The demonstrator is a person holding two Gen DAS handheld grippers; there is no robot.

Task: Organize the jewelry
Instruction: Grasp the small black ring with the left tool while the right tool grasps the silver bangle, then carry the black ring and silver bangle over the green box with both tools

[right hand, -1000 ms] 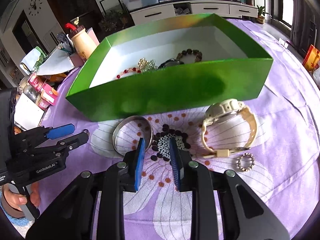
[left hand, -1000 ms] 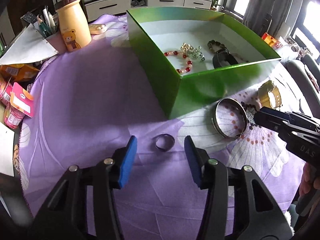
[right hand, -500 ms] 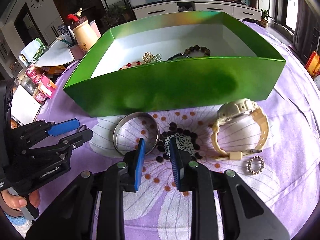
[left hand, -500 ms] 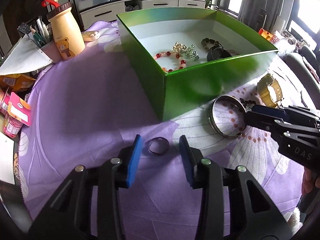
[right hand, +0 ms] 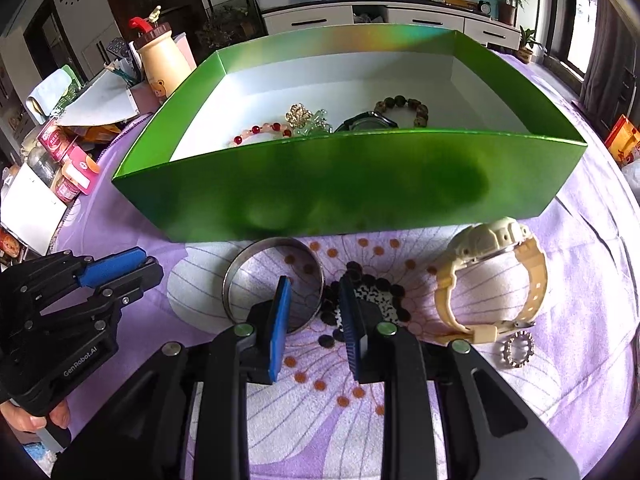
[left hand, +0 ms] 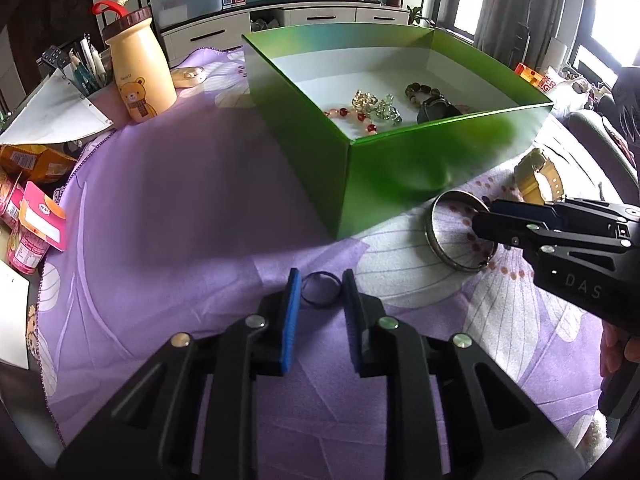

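left gripper (left hand: 319, 285): jaws have just been closing, now narrow, small dark ring (left hand: 320, 289) sits between the blue pads (left hand: 293, 300) at the tips. Looks flush against both sides, but can't confirm real pressure, so calling it not yet gripped. Ring lies flat on the purple cloth (left hand: 160, 220)

right gripper (right hand: 314, 294): jaws narrow with a clear gap, nothing held. Tips straddle the near edge of the silver bangle (right hand: 272, 280) and the dark bead bracelet (right hand: 364, 292); pads touch neither as far as I can see

outward from the fingers: green box (right hand: 340, 184) just beyond both grippers, holding a red bead bracelet (right hand: 260, 132), a gold charm cluster (right hand: 300, 114), a dark watch (right hand: 366, 122) and a brown bead bracelet (right hand: 404, 106). Right of the right fingers: cream watch (right hand: 492, 272), small beaded ring (right hand: 519, 348) nearer the camera

risks:
- ring is thin and flat; pads may ride over it or pinch cloth, then it drops on lift
- right tips span two items, closing here could snag both
- box wall is tall, a low carry would clip the rim

unclear: pad contact with the ring, whether the left tips touch cloth. Person holding the grippers mostly cut off, only fingers at the frame edges
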